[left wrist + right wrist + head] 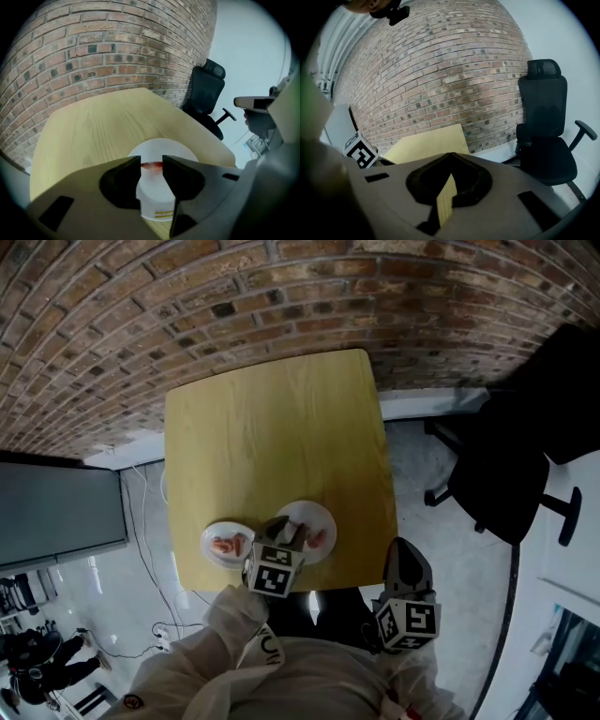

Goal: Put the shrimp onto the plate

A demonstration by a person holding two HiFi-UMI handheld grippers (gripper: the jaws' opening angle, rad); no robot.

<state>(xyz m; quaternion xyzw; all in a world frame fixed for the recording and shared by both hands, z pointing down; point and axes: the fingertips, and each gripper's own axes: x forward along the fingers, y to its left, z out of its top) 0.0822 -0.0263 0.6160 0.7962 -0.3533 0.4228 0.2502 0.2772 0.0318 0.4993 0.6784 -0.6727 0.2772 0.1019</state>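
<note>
No text is legible (label [164, 214] on the plate [183, 157] blurs).

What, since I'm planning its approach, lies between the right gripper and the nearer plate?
Only bare tabletop, in the head view: the right gripper hangs by its corner, clear of the plate.

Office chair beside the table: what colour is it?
The padded swivel office chair is black all over, best seen in the right gripper view.

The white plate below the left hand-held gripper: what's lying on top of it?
One pink shrimp lies near the plate's right edge. The left hand-held gripper hovers above it with a second shrimp held between its jaws, and covers the plate's left part.
</note>
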